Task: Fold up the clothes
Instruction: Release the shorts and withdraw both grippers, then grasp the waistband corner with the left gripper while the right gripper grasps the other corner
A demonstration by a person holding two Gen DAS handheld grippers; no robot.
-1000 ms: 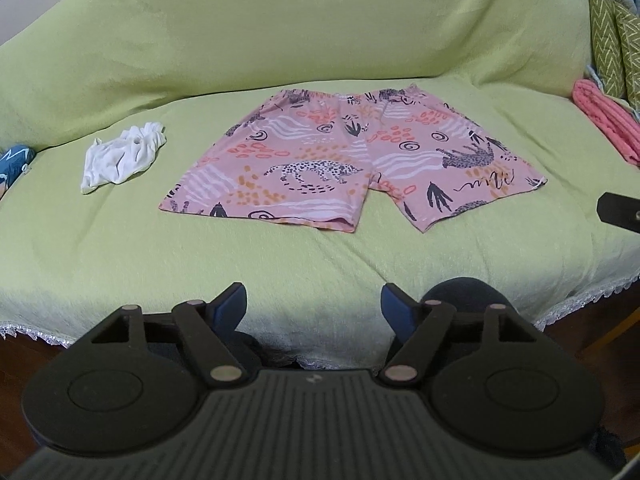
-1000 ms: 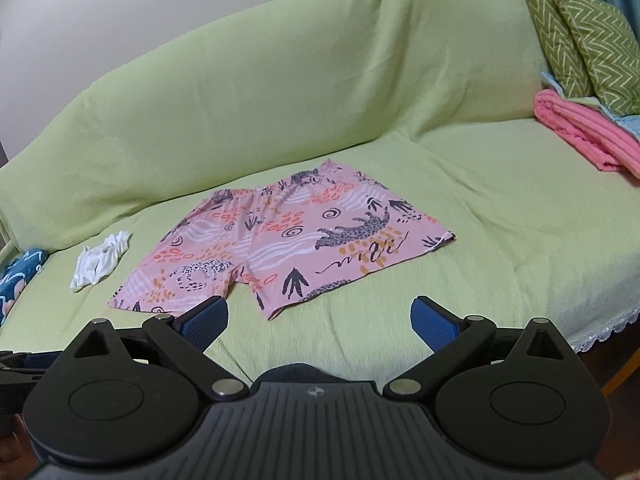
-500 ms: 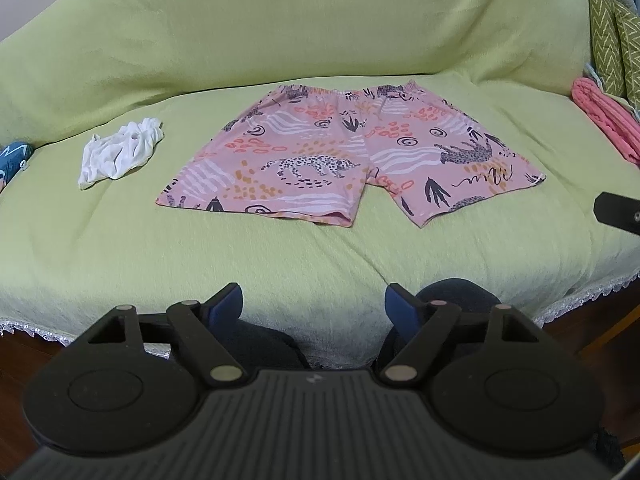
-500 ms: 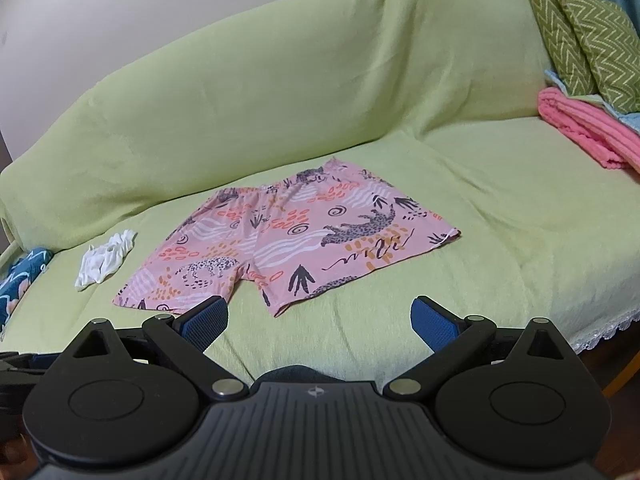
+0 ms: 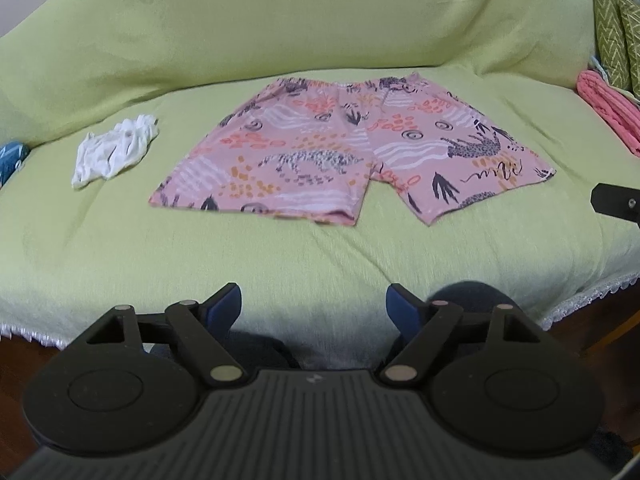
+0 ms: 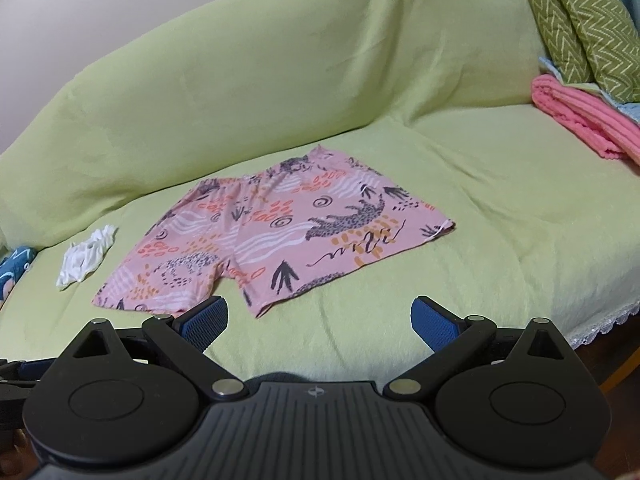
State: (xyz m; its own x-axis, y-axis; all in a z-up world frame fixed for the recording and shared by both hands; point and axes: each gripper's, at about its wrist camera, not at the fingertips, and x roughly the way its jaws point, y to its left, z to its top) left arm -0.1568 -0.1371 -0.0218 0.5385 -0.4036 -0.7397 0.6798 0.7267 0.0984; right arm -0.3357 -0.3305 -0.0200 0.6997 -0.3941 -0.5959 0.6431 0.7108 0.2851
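Pink patterned shorts [image 5: 348,148] lie flat and spread out on the green-covered sofa seat [image 5: 280,256], waistband toward the backrest, both legs toward me. They also show in the right wrist view [image 6: 272,236]. My left gripper [image 5: 314,306] is open and empty, held near the sofa's front edge, short of the shorts. My right gripper [image 6: 320,320] is open and empty, just short of the hem of the shorts' legs. A black part of the right gripper [image 5: 616,202] shows at the right edge of the left wrist view.
A crumpled white garment [image 5: 114,150] lies left of the shorts, also in the right wrist view [image 6: 86,256]. A folded pink blanket [image 6: 584,120] and green zigzag cushions [image 6: 580,20] sit at the right end. A blue item [image 6: 14,270] lies at the far left.
Both grippers have moved closer to the sofa; the shorts look larger and lower in the right wrist view. Both stay open. The clothes have not moved.
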